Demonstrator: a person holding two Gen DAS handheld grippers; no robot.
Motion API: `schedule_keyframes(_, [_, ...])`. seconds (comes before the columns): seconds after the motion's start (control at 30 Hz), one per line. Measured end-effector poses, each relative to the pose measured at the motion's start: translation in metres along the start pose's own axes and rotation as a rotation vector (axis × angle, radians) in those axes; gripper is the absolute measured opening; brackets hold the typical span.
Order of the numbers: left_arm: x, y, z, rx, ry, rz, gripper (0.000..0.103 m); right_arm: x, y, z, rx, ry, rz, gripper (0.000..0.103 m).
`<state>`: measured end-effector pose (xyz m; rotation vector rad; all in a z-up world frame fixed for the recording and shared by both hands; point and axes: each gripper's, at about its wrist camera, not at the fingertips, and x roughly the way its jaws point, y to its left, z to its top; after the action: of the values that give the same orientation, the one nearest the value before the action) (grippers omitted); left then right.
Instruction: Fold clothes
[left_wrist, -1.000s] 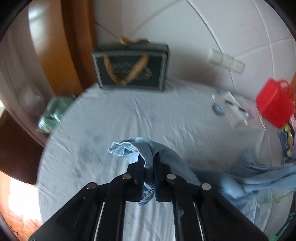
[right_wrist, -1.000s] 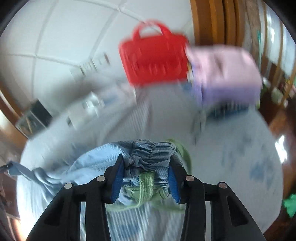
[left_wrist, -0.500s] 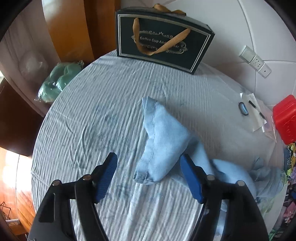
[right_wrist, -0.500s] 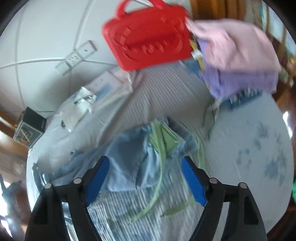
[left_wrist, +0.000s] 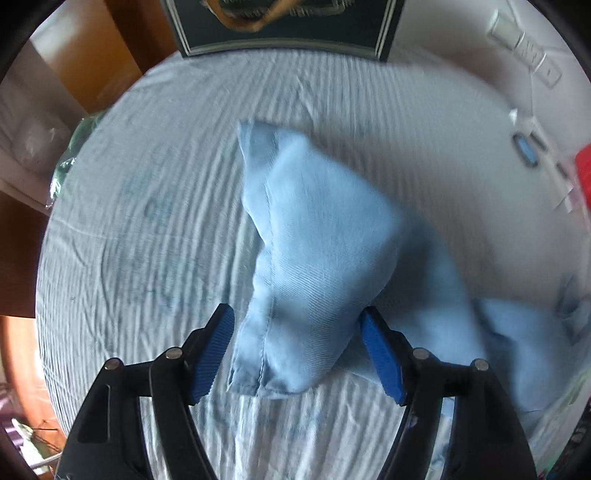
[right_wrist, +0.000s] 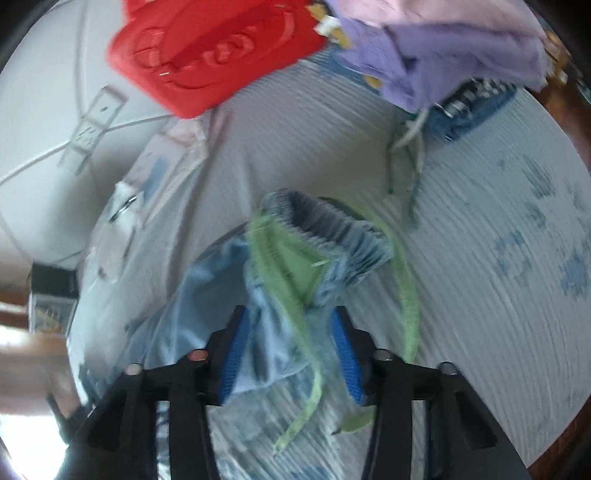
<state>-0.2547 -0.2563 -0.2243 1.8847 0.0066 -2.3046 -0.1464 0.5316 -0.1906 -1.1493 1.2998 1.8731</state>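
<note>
Light blue trousers lie on the striped pale blue tablecloth. In the left wrist view a trouser leg (left_wrist: 314, 243) lies flat and its hem end sits between the open fingers of my left gripper (left_wrist: 297, 356). In the right wrist view the gathered waistband (right_wrist: 332, 236) with green drawstrings (right_wrist: 406, 295) lies crumpled. My right gripper (right_wrist: 290, 356) is open with the cloth just below the waistband between its blue pads, without clamping it.
A dark gift bag (left_wrist: 280, 26) stands at the table's far edge. A red plastic basket (right_wrist: 210, 55) and a pile of purple and pink clothes (right_wrist: 443, 48) sit at the far side. Small papers (left_wrist: 532, 155) lie near the wall. A wall socket (left_wrist: 524, 55) is behind.
Both grippers let go of the trousers and opened. The trouser leg and the waistband dropped onto the table. Since then both grippers have come down closer around the cloth.
</note>
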Motion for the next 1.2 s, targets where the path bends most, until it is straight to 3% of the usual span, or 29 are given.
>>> schedule_keyframes(0.07, [0.008, -0.001, -0.002, 0.001, -0.001, -0.015, 0.073, 0.013, -0.004, 0.004, 0.019, 0.016, -0.009, 0.071])
schedule_keyframes(0.1, [0.009, -0.002, -0.003, 0.001, -0.002, -0.023, 0.069, 0.019, -0.006, 0.006, 0.029, 0.024, -0.013, 0.075])
schedule_keyframes(0.17, [0.003, -0.001, -0.002, -0.002, -0.01, -0.026, 0.032, 0.037, -0.002, 0.006, 0.02, 0.053, -0.028, 0.074])
schedule_keyframes(0.2, [-0.002, 0.0, 0.0, -0.006, -0.012, -0.02, 0.007, 0.046, 0.003, 0.005, 0.001, 0.069, -0.036, 0.061])
schedule_keyframes(0.23, [-0.008, 0.002, 0.002, -0.01, -0.014, -0.014, 0.006, 0.054, 0.012, 0.004, -0.036, 0.088, -0.063, 0.018])
schedule_keyframes(0.27, [-0.018, 0.005, 0.003, -0.016, -0.03, -0.008, 0.005, 0.055, 0.02, 0.003, -0.07, 0.089, -0.095, 0.006])
schedule_keyframes(0.33, [-0.052, 0.017, 0.006, -0.035, -0.109, -0.001, 0.005, 0.039, 0.035, 0.002, -0.126, 0.044, -0.118, 0.007])
schedule_keyframes(0.47, [-0.125, 0.055, 0.0, -0.086, -0.233, -0.044, 0.005, -0.048, 0.034, -0.001, -0.159, -0.117, -0.047, 0.006])
schedule_keyframes(0.53, [-0.157, 0.075, -0.011, -0.114, -0.265, -0.068, 0.005, -0.088, 0.021, -0.013, -0.165, -0.163, -0.029, 0.006])
schedule_keyframes(0.67, [-0.181, 0.101, -0.047, -0.114, -0.262, -0.094, 0.005, -0.156, -0.009, -0.042, -0.177, -0.225, -0.011, 0.006])
schedule_keyframes(0.83, [-0.163, 0.104, -0.113, -0.064, -0.164, -0.087, 0.005, -0.162, -0.073, -0.101, -0.158, -0.132, -0.06, 0.006])
schedule_keyframes(0.93, [-0.133, 0.101, -0.159, -0.037, -0.064, -0.061, 0.005, -0.142, -0.116, -0.131, -0.109, -0.037, -0.087, 0.006])
schedule_keyframes(1.1, [-0.09, 0.097, -0.209, -0.007, 0.053, -0.006, 0.005, -0.094, -0.181, -0.168, -0.007, 0.118, -0.118, 0.006])
schedule_keyframes(1.17, [-0.086, 0.095, -0.218, 0.013, 0.084, 0.024, 0.008, -0.091, -0.187, -0.17, -0.013, 0.131, -0.155, 0.013])
schedule_keyframes(1.2, [-0.086, 0.095, -0.221, 0.018, 0.093, 0.034, 0.009, -0.09, -0.189, -0.17, -0.018, 0.134, -0.175, 0.022])
